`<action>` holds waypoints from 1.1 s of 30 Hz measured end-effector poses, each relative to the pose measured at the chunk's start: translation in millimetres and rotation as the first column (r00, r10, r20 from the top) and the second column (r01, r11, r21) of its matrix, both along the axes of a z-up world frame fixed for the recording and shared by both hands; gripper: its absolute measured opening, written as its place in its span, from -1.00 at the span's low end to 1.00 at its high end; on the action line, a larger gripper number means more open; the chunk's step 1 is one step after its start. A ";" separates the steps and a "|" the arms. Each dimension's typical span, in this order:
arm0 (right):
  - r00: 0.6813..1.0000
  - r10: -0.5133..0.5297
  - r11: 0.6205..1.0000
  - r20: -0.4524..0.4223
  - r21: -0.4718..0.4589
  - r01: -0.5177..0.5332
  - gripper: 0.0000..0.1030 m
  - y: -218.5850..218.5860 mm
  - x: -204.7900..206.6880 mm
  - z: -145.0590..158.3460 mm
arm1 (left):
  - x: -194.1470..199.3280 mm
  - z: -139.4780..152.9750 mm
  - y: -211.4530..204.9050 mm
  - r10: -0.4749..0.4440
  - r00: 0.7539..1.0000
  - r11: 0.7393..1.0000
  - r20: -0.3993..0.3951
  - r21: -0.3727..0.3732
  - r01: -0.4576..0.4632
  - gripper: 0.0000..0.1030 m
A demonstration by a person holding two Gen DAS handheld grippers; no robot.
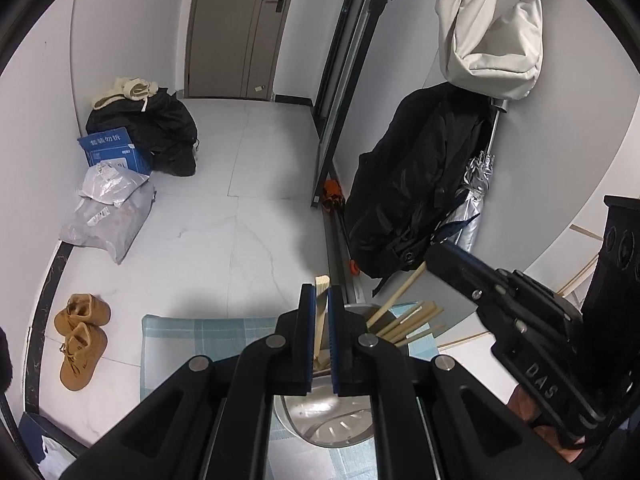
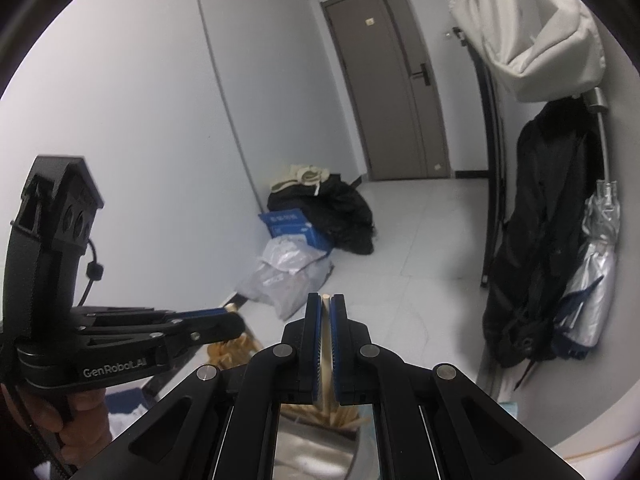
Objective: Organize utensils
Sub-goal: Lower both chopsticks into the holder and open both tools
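Note:
My left gripper (image 1: 321, 294) is shut on a wooden chopstick (image 1: 320, 312) that stands upright over a shiny metal holder (image 1: 332, 420). Several more wooden chopsticks (image 1: 408, 320) lean in the holder to the right. The holder stands on a light blue checked cloth (image 1: 192, 340). My right gripper (image 2: 326, 304) is shut on another wooden chopstick (image 2: 326, 344) above the same holder (image 2: 312, 448), with several chopsticks (image 2: 340, 416) below it. Each gripper shows in the other's view: the right one (image 1: 436, 254) and the left one (image 2: 236, 318).
On the floor lie brown boots (image 1: 82, 340), grey mail bags (image 1: 112, 216), a blue box (image 1: 114, 152) and a black clothes pile (image 1: 160, 128). A black coat (image 1: 416, 184), a silver umbrella (image 1: 472, 200) and a white bag (image 1: 492, 28) hang at the right wall. A door (image 1: 240, 28) stands behind.

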State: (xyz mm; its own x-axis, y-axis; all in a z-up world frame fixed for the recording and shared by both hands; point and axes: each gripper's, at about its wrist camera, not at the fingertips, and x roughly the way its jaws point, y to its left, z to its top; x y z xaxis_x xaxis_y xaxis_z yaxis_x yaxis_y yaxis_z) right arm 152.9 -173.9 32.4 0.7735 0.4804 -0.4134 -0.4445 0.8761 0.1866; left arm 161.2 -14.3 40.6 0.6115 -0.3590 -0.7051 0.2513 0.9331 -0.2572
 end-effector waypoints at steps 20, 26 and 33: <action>0.987 -0.003 0.999 -0.163 -0.035 -0.002 -0.87 7.2 -2.3 -30.3 | -1.4 -19.2 2.5 -0.002 0.994 1.000 -0.111 0.000 0.002 -0.96; 0.988 -0.037 0.999 -0.151 -0.012 0.035 -0.63 -5.8 -17.8 -21.0 | -7.6 -10.5 7.5 0.019 0.994 1.000 -0.109 0.017 -0.017 -0.86; 0.992 -0.063 0.998 -0.112 0.004 0.063 -0.43 -16.9 -39.4 -7.4 | -24.2 4.5 7.9 0.047 0.997 0.999 -0.063 0.029 -0.046 -0.63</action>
